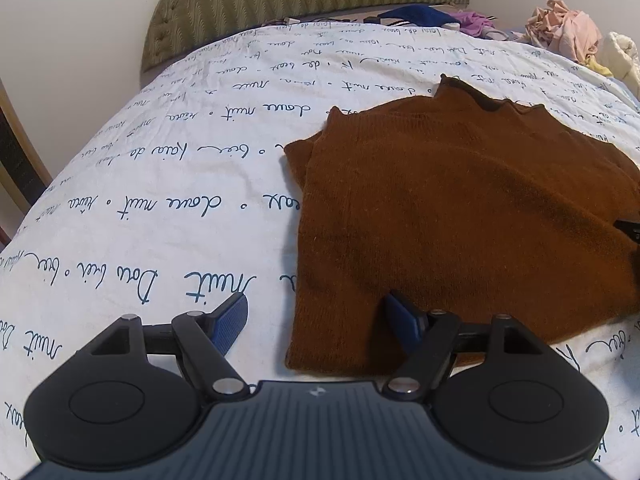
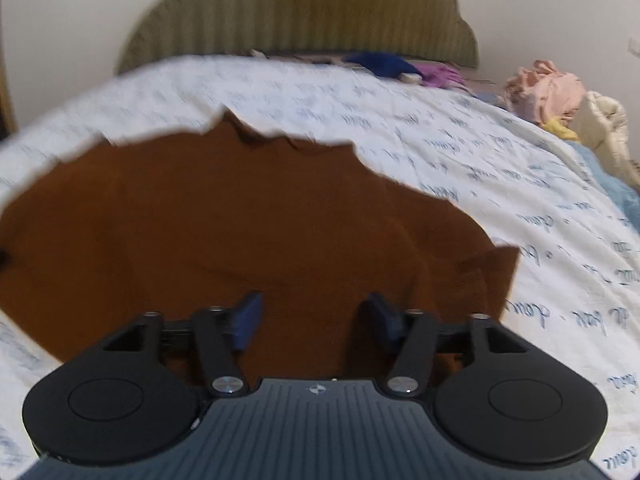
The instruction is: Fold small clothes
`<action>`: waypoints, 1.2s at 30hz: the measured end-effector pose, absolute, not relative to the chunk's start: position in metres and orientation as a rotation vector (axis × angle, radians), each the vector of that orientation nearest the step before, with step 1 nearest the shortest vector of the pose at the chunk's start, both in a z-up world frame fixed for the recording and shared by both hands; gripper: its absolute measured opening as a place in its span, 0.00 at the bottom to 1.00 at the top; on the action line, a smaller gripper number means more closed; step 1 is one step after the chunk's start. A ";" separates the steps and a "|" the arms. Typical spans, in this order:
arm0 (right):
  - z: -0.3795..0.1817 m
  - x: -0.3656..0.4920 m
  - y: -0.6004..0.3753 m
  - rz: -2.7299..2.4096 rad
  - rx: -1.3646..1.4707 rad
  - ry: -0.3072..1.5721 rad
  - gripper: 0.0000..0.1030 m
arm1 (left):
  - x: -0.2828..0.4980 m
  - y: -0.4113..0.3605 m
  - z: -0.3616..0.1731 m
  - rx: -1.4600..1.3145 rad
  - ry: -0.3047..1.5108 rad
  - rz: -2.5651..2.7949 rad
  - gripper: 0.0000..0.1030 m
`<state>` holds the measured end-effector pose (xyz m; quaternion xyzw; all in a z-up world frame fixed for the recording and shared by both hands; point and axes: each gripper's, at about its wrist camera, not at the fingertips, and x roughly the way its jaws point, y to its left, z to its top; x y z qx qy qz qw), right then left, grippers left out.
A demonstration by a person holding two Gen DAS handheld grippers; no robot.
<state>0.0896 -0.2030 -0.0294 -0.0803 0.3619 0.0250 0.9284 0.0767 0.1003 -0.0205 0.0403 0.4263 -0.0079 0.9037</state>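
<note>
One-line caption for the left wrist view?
Open left gripper straddles the near edge of a brown sweater on a script-printed bedsheet.

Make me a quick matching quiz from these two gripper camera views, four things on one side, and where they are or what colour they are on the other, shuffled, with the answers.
Things:
1. sweater
2. bedspread
3. headboard
4. pink clothes pile

Descriptions:
A. olive green, against the wall
B. white with blue handwriting
C. rust brown, lying before both open grippers
D. heaped at the bed's far right

Pairs: 1-C, 2-B, 3-A, 4-D
</note>
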 end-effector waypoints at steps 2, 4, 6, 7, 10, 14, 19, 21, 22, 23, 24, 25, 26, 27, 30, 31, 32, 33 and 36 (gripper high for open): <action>-0.026 0.089 -0.204 0.025 -0.140 0.735 0.65 | 0.076 0.102 -0.021 0.079 0.882 -0.017 0.74; -0.018 0.083 -0.197 0.034 -0.117 0.713 0.65 | 0.076 0.103 -0.021 0.074 0.885 -0.018 0.74; -0.015 0.075 -0.187 0.066 -0.125 0.689 0.68 | 0.076 0.104 -0.021 0.062 0.888 -0.018 0.74; -0.015 0.072 -0.181 0.081 -0.138 0.682 0.72 | 0.076 0.105 -0.021 0.057 0.890 -0.017 0.74; -0.022 0.069 -0.170 0.100 -0.195 0.692 0.77 | 0.075 0.105 -0.021 0.052 0.892 -0.017 0.74; -0.028 0.076 -0.171 0.077 -0.178 0.740 0.81 | 0.074 0.108 -0.019 0.051 0.895 -0.018 0.74; -0.016 0.069 -0.171 0.071 -0.139 0.695 0.81 | 0.073 0.113 -0.017 0.028 0.908 -0.015 0.74; -0.011 0.065 -0.166 0.083 -0.134 0.667 0.82 | 0.073 0.113 -0.016 0.023 0.911 -0.015 0.74; -0.008 0.064 -0.165 0.095 -0.128 0.656 0.82 | 0.073 0.114 -0.015 0.022 0.911 -0.014 0.74; -0.005 0.062 -0.162 0.106 -0.123 0.644 0.82 | 0.073 0.114 -0.014 0.023 0.912 -0.013 0.74; -0.003 0.060 -0.158 0.119 -0.121 0.634 0.82 | 0.073 0.114 -0.014 0.025 0.913 -0.012 0.74; 0.000 0.060 -0.156 0.130 -0.122 0.627 0.82 | 0.073 0.114 -0.013 0.025 0.914 -0.010 0.74; 0.002 0.059 -0.152 0.142 -0.125 0.624 0.82 | 0.073 0.115 -0.013 0.025 0.915 -0.008 0.74; 0.004 0.058 -0.148 0.157 -0.128 0.620 0.82 | 0.073 0.116 -0.012 0.023 0.915 -0.007 0.74; 0.008 0.055 -0.136 0.194 -0.137 0.612 0.84 | 0.074 0.119 -0.011 0.009 0.920 -0.003 0.74; 0.009 0.054 -0.133 0.201 -0.140 0.611 0.85 | 0.074 0.121 -0.009 0.001 0.921 -0.005 0.74; 0.010 0.052 -0.128 0.209 -0.142 0.609 0.85 | 0.075 0.124 -0.008 -0.011 0.919 -0.007 0.74; 0.011 0.051 -0.125 0.220 -0.144 0.607 0.88 | 0.077 0.128 -0.005 -0.027 0.915 -0.006 0.74; 0.013 0.046 -0.113 0.259 -0.157 0.609 0.94 | 0.086 0.144 0.002 -0.099 0.909 0.001 0.74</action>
